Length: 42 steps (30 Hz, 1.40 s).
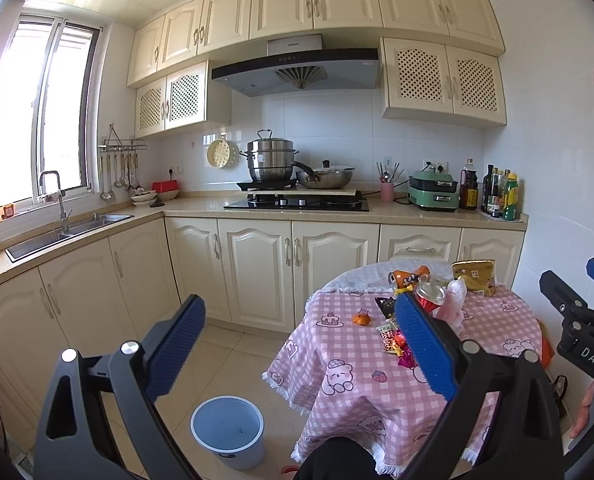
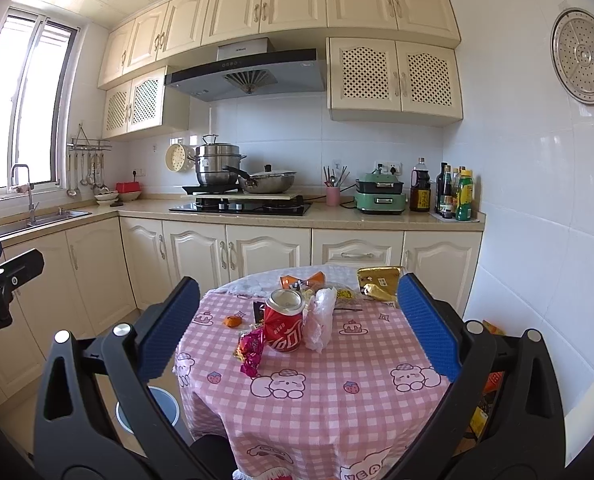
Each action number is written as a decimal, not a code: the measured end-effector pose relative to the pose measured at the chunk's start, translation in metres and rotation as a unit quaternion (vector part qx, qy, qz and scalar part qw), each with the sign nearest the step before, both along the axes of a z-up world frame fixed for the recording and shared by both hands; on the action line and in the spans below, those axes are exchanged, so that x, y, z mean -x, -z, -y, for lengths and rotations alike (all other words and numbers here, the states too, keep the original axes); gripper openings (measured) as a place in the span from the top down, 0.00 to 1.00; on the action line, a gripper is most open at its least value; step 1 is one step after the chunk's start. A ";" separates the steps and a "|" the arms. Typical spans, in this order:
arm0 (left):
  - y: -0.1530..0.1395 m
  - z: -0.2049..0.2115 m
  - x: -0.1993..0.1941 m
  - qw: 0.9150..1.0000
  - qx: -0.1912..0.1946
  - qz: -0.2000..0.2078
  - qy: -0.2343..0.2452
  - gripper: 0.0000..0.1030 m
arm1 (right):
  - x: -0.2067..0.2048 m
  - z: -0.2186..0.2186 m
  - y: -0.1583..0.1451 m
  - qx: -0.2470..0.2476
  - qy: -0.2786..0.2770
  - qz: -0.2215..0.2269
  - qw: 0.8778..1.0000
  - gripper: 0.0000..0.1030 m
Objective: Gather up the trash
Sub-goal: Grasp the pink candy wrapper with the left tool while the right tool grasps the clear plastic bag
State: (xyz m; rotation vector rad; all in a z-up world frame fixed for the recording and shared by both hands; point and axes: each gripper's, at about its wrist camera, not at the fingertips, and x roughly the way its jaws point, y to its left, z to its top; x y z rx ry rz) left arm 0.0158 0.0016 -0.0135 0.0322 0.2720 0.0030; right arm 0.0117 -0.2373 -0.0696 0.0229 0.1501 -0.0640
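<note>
Left gripper [image 1: 301, 344] spread wide, nothing between the pads, held over the floor at the table's near-left edge. Right gripper [image 2: 297, 332] likewise spread wide and empty, raised before the table. Blue bucket [image 1: 228, 430] on floor tiles, just beside the pink checked tablecloth [image 2: 317, 392]. Trash clustered mid-table: magenta candy wrappers [image 2: 251, 350], dented red cola can [image 2: 285, 324] upright, crumpled plastic bag [image 2: 321, 318] touching it. Farther back: orange can [image 2: 301, 280], gold snack bag [image 2: 379, 282].
</note>
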 end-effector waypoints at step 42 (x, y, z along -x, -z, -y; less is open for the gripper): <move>0.179 0.134 -0.260 0.933 -0.022 -0.265 0.241 0.63 | -0.223 0.083 0.116 -0.114 0.020 -0.212 0.971 0.06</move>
